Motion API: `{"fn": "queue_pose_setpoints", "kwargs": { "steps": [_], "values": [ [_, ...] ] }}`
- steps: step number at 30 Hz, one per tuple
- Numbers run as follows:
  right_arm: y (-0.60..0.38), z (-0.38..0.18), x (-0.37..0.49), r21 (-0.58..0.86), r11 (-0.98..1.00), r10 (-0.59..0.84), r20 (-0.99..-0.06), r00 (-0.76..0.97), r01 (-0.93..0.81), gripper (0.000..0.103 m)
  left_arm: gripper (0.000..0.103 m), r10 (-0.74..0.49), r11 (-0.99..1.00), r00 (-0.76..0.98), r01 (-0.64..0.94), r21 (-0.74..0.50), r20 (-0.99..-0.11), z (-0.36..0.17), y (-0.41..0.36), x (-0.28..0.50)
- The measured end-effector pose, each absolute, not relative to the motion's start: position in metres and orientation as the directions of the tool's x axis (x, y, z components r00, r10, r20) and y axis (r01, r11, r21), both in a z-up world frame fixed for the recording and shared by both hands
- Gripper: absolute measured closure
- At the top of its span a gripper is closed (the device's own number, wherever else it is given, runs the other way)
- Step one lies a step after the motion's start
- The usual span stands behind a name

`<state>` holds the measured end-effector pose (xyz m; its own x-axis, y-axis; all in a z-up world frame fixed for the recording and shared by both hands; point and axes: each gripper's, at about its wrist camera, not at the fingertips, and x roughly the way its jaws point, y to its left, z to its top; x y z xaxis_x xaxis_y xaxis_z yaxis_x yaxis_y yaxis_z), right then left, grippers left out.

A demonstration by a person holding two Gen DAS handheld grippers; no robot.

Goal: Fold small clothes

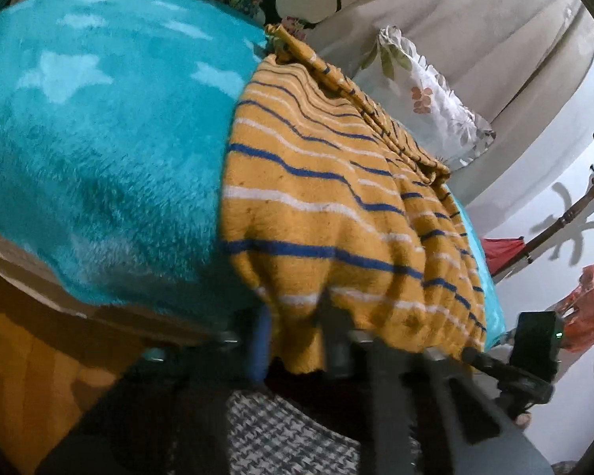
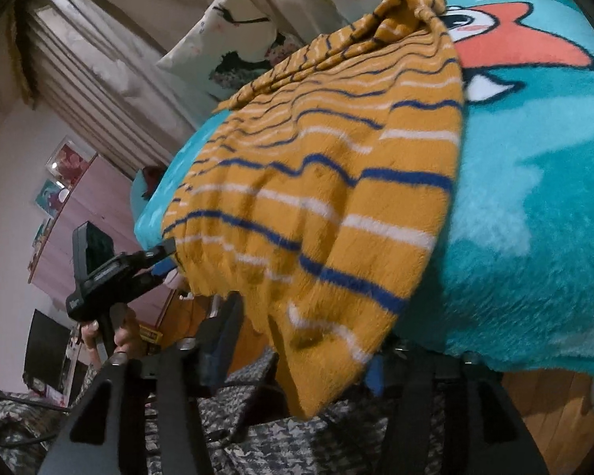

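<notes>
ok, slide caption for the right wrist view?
Both grippers at the near hem of a yellow striped garment spread on a teal blanket.

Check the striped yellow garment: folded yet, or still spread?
Mostly spread. The striped yellow garment lies open across the teal blanket, near hem hanging over the bed edge; only the far end is bunched.

Fuzzy knit striped garment (image 1: pixel 336 206), plush fleece blanket (image 1: pixel 99 138), glossy wood bed frame (image 1: pixel 31 376), matt black plastic jaws.

Striped cloth (image 1: pixel 336 206) covers bed edge; pillows (image 1: pixel 427 95) block far side.
</notes>
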<state>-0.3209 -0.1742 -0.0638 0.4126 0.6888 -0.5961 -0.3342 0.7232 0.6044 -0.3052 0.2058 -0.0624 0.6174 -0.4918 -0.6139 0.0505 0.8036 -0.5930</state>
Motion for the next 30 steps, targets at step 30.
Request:
{"fn": "queue_pose_setpoints", "kwargs": {
  "steps": [30],
  "values": [
    [-0.21, 0.063, -0.038, 0.67, 0.706, 0.657, -0.501, 0.563, -0.228, 0.094, 0.092, -0.256, 0.926, 0.674, -0.034, -0.375, -0.693, 0.072, 0.152, 0.0]
  ]
}}
